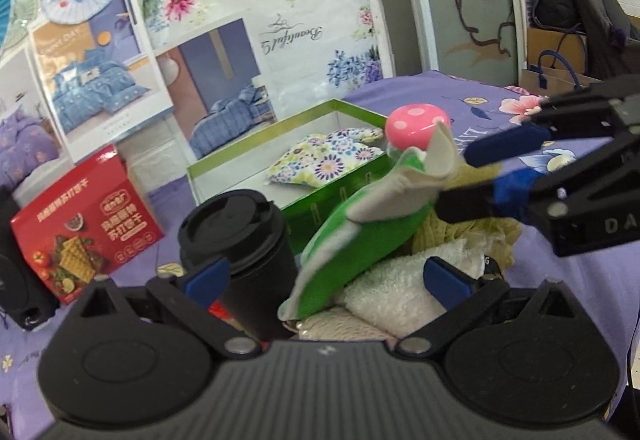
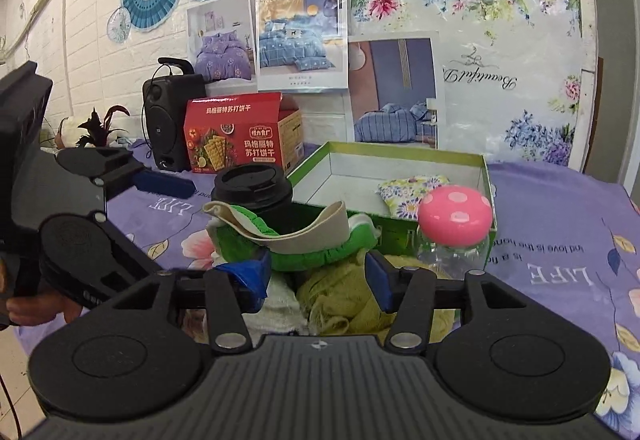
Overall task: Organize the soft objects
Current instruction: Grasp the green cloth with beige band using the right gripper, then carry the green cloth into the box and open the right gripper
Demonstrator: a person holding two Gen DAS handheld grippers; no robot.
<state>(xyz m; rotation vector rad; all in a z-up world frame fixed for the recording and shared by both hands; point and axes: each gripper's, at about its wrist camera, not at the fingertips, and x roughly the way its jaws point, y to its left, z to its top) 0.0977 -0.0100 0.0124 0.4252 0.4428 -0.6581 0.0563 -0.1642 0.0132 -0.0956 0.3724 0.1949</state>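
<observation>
- Two tongs work over one pile of soft things on the purple flowered tabletop (image 2: 560, 208).
- Left tongs (image 1: 328, 274) stand spread wide, gripping nothing; one black cup (image 1: 240, 236) and the green pouch (image 1: 352, 236) show between the blue pads, and whether either pad touches anything I cannot tell.
- Right tongs (image 2: 316, 276) are parted, with the pads just beside the pile and pressing on nothing that shows; in the left view their two blue-tipped fingers (image 1: 500, 150) reach in from the right, close to the pouch's cream flap.
- One green pouch with a cream band (image 2: 304, 236) lies tilted on top of the pile, just in front of the box.
- Under it lie one yellow-green knitted cloth (image 2: 344, 300) and one white fluffy towel (image 1: 400, 280).
- One green box (image 2: 400, 156), open at the top and white inside, holds one flowered cushion (image 2: 408, 192).
- One clear jar with a pink spotted mushroom lid (image 2: 456, 216) stands at the box's front right corner.
- One red cracker carton (image 2: 240, 136) and one black speaker (image 2: 164, 128) stand farther back, near the wall.
- Three bedding posters hang on the wall.
</observation>
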